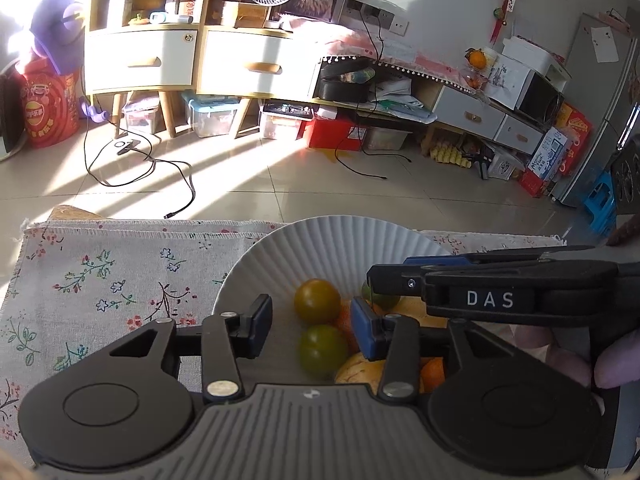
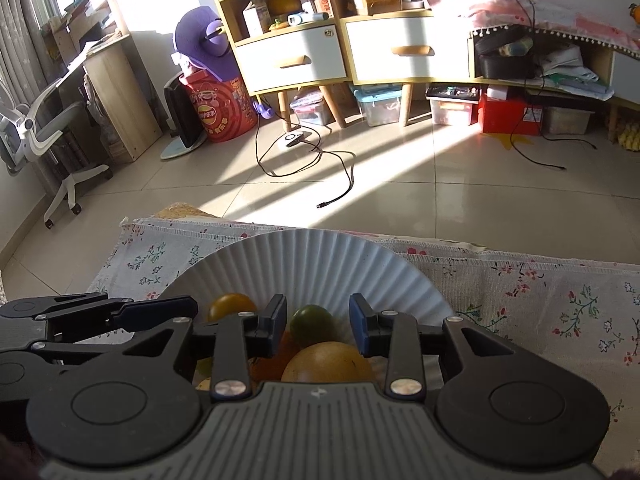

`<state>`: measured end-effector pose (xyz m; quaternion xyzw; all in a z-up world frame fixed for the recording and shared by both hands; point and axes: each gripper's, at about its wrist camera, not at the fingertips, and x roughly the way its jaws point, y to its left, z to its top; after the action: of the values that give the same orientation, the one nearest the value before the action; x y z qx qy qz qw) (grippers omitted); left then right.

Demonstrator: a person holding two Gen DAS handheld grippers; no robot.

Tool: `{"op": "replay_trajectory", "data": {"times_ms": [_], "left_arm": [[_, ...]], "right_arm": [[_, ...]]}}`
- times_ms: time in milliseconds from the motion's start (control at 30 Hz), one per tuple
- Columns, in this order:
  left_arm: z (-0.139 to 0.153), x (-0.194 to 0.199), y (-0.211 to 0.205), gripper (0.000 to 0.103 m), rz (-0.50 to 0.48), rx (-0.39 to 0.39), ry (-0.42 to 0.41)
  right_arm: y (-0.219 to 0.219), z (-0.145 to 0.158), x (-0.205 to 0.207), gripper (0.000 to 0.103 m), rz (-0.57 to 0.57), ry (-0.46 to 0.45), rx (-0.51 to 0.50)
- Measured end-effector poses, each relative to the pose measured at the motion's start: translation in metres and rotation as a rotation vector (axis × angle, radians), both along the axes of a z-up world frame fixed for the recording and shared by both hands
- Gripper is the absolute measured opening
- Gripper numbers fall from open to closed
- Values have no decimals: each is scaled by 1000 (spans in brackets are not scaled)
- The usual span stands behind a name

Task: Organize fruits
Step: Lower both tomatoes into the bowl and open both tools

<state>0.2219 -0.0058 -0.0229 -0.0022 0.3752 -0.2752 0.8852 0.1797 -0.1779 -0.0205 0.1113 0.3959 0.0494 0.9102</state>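
Observation:
A white ribbed plate (image 1: pixel 320 240) sits on a floral cloth (image 1: pixel 100 280) and holds several fruits. In the left wrist view I see an amber tomato (image 1: pixel 317 301), a green tomato (image 1: pixel 323 351), a yellow fruit (image 1: pixel 360 370) and an orange piece (image 1: pixel 434 374). My left gripper (image 1: pixel 311 326) is open over the two tomatoes, holding nothing. My right gripper (image 2: pixel 318 330) is open above a green tomato (image 2: pixel 311 323) and a large yellow-orange fruit (image 2: pixel 328 362). It also shows in the left wrist view (image 1: pixel 452 276), reaching in from the right. The plate (image 2: pixel 304 256) fills the right wrist view's middle.
The cloth (image 2: pixel 540 300) covers a low table whose far edge meets a tiled floor (image 1: pixel 320 184). Cables (image 1: pixel 140 164) lie on the floor. Cabinets (image 1: pixel 192 60), storage boxes and a red bucket (image 1: pixel 50 114) line the far wall.

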Motion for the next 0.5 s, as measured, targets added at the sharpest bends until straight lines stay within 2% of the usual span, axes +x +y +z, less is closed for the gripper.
{"op": "replay_trajectory", "data": {"times_ms": [67,133,500], "left_arm": [[2,-3,1,55,8,6,-10],[4,-6,1,63,12,8,-15],[18,-33,0,86,-5,38,-50]], "right_arm": [[0,3,-4,36,-3,-5,0],[-1,6,-7,44,-5,-10,0],[-7,24,-37,67,-38,-34,-16]]}}
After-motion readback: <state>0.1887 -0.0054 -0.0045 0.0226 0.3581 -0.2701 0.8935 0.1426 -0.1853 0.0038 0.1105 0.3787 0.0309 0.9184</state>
